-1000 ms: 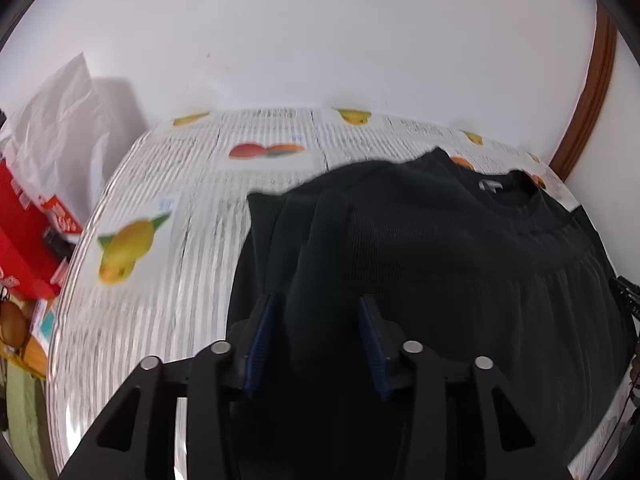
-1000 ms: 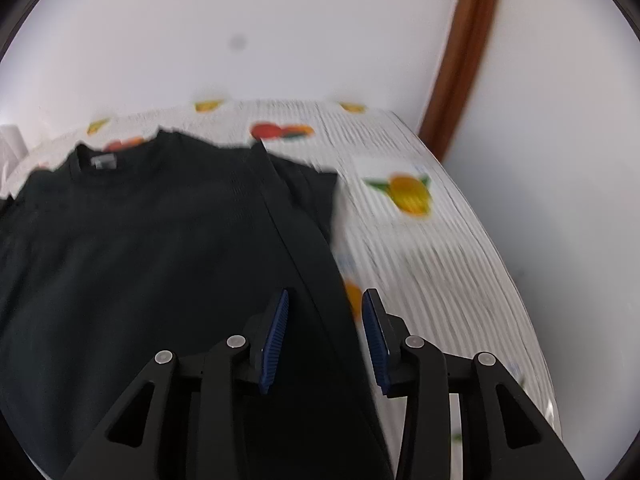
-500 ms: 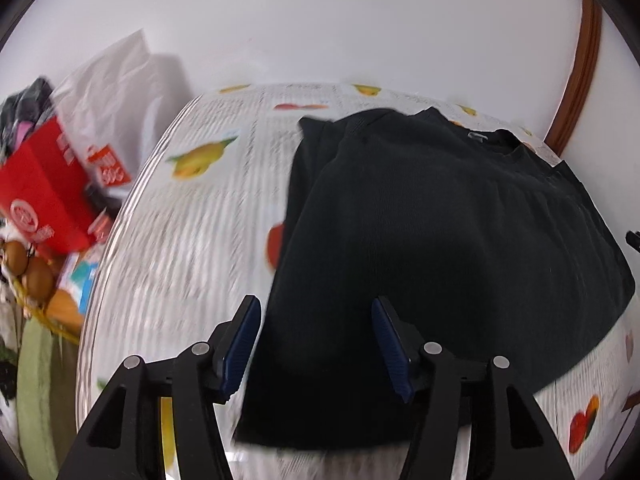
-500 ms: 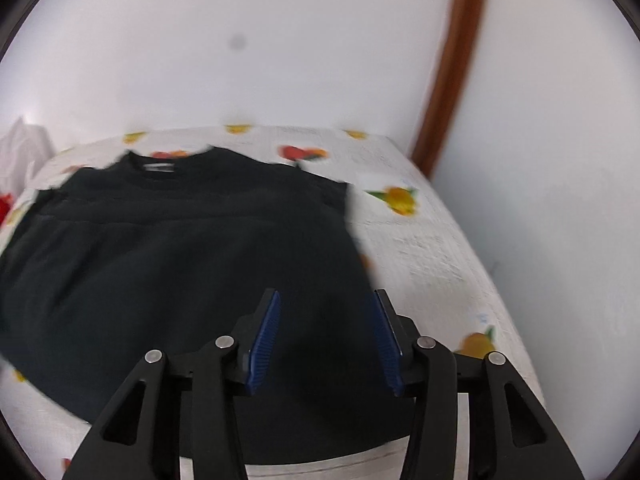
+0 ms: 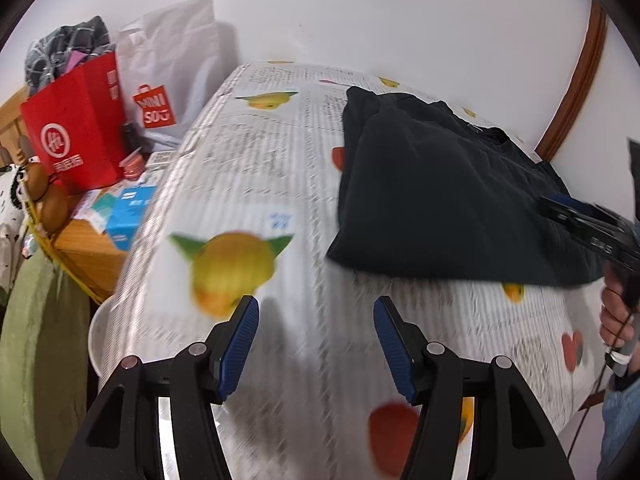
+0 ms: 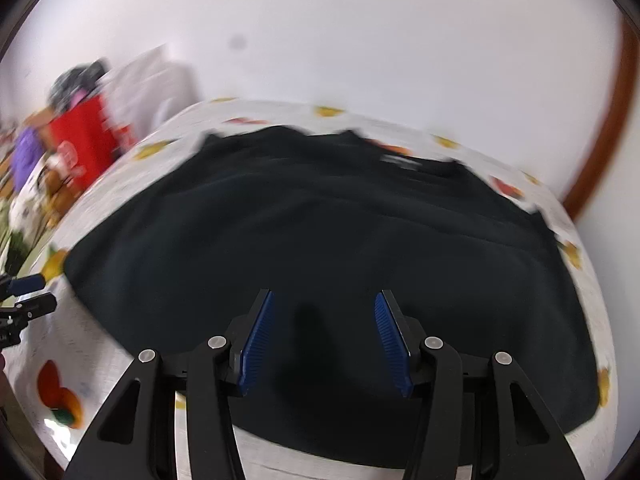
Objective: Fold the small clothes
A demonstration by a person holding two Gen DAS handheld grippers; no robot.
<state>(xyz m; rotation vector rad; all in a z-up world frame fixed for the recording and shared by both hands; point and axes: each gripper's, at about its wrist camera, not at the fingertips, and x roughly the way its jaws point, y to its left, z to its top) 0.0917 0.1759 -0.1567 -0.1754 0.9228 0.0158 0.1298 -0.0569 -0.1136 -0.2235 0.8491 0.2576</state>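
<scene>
Between folds: the black knitted top (image 6: 320, 240) lies partly folded mid-table on the fruit-print tablecloth (image 5: 256, 184). The left gripper (image 5: 316, 340) and right gripper (image 6: 324, 336) are opening, empty; next, seemingly, regrasp the hem.

Left tool (image 5: 316, 344) and right tool (image 6: 324, 338) empty, jaws opening (both angled downward)

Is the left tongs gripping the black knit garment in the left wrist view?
No, the left tongs is opening over bare fruit-print tablecloth, with the black knit garment lying beyond it.
</scene>
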